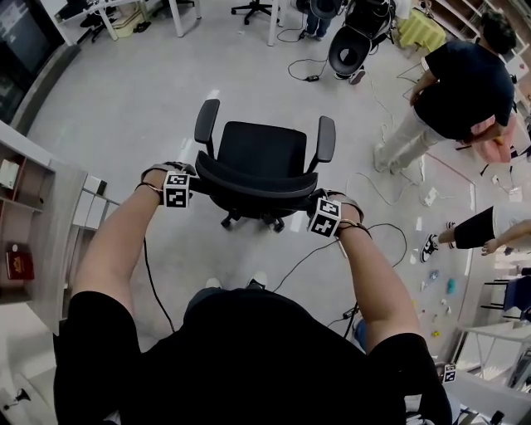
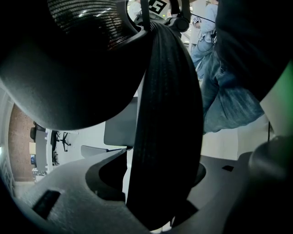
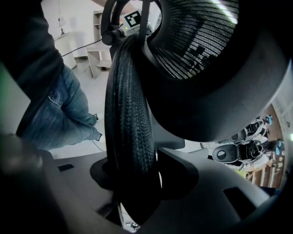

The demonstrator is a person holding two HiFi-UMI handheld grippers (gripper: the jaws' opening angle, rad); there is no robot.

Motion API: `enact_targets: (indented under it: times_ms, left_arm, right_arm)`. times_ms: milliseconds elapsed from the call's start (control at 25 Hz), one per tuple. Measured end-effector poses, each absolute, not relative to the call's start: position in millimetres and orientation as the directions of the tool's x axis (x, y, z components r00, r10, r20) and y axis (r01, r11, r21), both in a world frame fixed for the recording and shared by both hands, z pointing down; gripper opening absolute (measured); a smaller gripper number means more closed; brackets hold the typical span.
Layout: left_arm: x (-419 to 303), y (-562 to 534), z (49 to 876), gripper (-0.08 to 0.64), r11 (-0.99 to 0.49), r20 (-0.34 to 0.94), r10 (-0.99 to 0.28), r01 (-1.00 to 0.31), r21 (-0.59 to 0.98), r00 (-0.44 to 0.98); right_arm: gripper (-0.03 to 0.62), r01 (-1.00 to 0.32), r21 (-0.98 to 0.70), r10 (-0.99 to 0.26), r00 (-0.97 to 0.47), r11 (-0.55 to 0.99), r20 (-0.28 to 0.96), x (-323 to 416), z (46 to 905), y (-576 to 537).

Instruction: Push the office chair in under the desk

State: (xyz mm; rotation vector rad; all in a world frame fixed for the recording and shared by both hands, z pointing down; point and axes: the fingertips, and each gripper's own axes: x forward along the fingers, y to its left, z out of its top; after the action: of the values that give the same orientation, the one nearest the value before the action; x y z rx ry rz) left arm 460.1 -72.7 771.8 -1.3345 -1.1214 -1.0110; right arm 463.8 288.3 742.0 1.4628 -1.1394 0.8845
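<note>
**Item: chair, black, on castors.** We log it on open floor, seat facing away from us and backrest nearest. It is well apart from the white desk legs at the far edge of the head view, so we judge the push has barely started.

**Left gripper.** It is clamped on the left end of the backrest's top rim. In its own view the dark ribbed rim fills the gap between the jaws. It points steeply down, which hooks the rim from above.

**Right gripper.** It is clamped likewise on the right end, with the mesh rim between its jaws. We read the pads as pressing, though a sliver of light shows on one side.

**Reason for hold.** We judge that a grip at each corner keeps the chair from swivelling while it rolls forward.

**Surroundings.**
- A shelf stands at the left.
- A cable trails on the floor at the right.
- A person stands beyond the cable.

The castors could catch on the cable, so we note it.
</note>
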Motion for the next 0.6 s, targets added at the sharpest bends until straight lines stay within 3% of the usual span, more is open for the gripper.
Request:
enact_targets:
  times_ms: [600]
  left_arm:
    - [432,-79,773,0.291,-0.086,0.987,0.075,0.987,-0.133,0.139]
  right_arm:
    - [0.184,-0.959,0.284,-0.184,0.280,0.000,0.942,444,743,280]
